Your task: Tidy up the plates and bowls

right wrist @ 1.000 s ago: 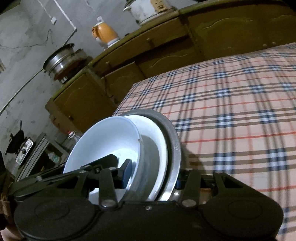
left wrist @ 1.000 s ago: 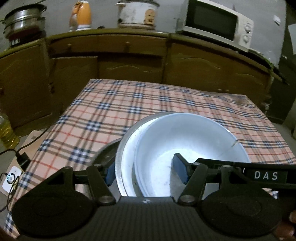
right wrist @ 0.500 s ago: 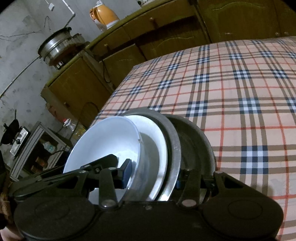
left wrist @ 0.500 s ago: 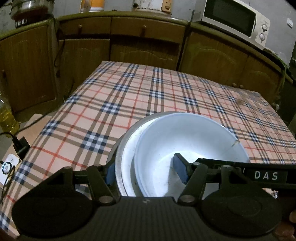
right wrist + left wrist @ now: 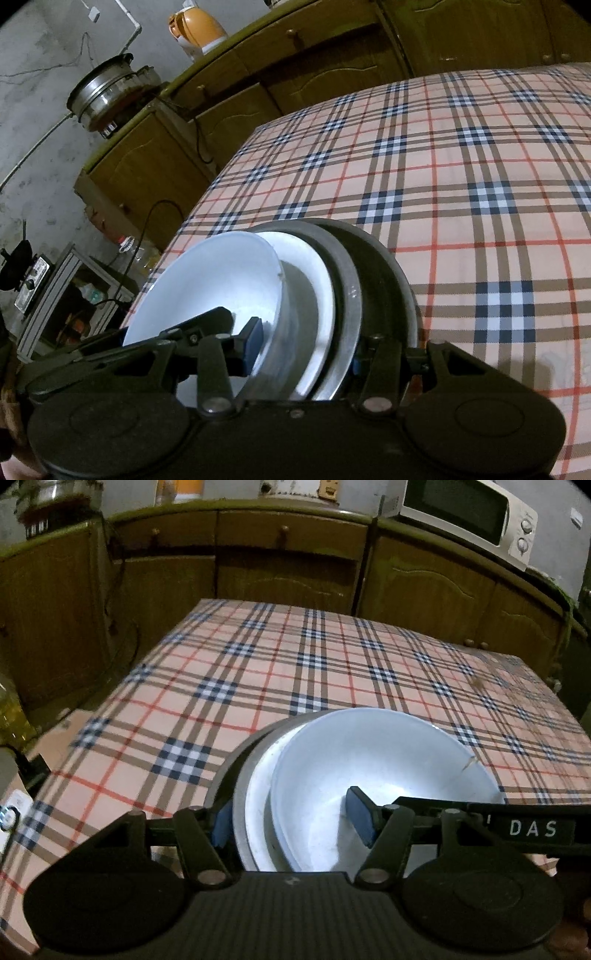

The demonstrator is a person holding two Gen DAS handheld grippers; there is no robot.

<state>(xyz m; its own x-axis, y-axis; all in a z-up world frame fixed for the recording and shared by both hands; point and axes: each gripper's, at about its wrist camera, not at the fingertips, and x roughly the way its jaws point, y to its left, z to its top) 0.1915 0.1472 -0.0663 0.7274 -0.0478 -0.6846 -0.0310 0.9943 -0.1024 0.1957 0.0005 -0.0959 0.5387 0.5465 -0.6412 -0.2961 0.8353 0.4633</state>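
Both hand-held grippers, left and right, are clenching the stack of white bowl and metal plates, which has been coming down onto the table, now sitting at its 6 o'clock edge; release looks next.

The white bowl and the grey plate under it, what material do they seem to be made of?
The white bowl looks like glazed ceramic or melamine: smooth, glossy, with a small chip at its rim; which one I cannot tell. The grey plate looks like metal, probably steel or aluminium: dull silver sheen and a thin rolled rim.
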